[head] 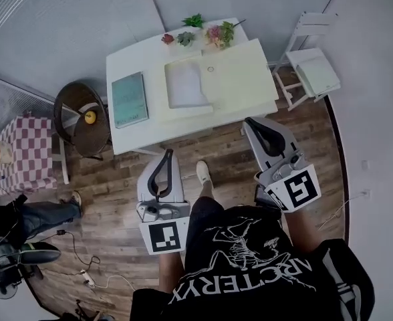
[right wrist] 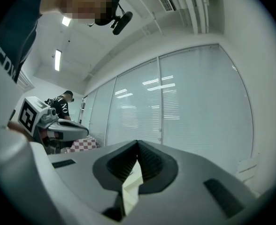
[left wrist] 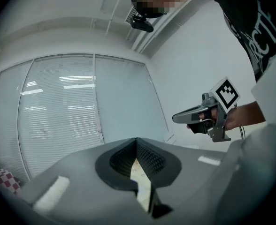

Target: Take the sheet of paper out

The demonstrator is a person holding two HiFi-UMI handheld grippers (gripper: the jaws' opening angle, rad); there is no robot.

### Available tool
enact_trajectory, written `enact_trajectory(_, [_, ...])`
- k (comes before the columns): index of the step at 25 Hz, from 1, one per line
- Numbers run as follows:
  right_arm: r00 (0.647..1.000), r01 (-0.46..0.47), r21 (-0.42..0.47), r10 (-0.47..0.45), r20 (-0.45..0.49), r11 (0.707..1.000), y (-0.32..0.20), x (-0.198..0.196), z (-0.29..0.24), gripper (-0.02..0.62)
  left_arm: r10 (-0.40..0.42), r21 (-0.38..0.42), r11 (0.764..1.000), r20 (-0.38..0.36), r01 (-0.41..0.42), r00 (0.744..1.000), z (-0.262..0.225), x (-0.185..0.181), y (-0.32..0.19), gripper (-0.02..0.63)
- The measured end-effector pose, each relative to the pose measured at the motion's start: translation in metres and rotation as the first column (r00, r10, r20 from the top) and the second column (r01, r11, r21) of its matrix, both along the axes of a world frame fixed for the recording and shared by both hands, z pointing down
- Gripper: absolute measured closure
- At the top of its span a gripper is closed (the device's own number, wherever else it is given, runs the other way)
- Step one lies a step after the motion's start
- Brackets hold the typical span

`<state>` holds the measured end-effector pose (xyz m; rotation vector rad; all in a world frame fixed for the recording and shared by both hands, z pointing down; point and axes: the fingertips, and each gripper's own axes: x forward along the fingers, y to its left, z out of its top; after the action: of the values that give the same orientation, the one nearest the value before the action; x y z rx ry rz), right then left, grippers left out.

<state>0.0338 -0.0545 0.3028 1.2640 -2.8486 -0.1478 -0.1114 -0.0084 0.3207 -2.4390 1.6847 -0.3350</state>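
A white sheet of paper (head: 185,83) lies on a pale yellow folder (head: 243,79) on the white table (head: 133,62) in the head view. Both grippers are held level, short of the table's near edge and above the wooden floor. My left gripper (head: 168,154) is shut with nothing in it; its ribbed pads (left wrist: 147,157) meet at the tip. The right gripper (head: 250,122) is likewise shut and empty, and its pads (right wrist: 147,163) touch. Each gripper view shows the other gripper off to the side: the right gripper (left wrist: 178,118) and the left gripper (right wrist: 84,129).
A green book (head: 129,99) lies on the table's left part, and small potted plants (head: 206,32) stand along its far edge. A white chair (head: 311,69) stands to the right. A round dark stool (head: 83,116), a checkered table (head: 26,154) and another person (head: 29,219) are at the left.
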Motion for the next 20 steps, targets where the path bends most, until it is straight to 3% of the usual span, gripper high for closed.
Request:
enact_trajectory(9, [0.996, -0.075, -0.019, 0.074, -0.046, 0.997, -0.117, -0.059, -0.005, 0.583, 0.060, -0.030, 0.998, -0.013, -0.061, 0.998, 0.004, -0.067, -0.121, 0.598])
enact_trajectory(14, [0.995, -0.090, -0.067, 0.088, -0.037, 0.994, -0.153, -0.053, 0.004, 0.583, 0.097, -0.046, 0.994, -0.016, -0.098, 0.995, 0.007, -0.062, -0.157, 0.598])
enact_trajectory(20, [0.999, -0.040, -0.125, 0.040, 0.002, 0.991, -0.186, -0.037, 0.017, 0.583, 0.058, -0.047, 0.997, -0.027, -0.059, 0.998, 0.002, -0.047, -0.176, 0.598])
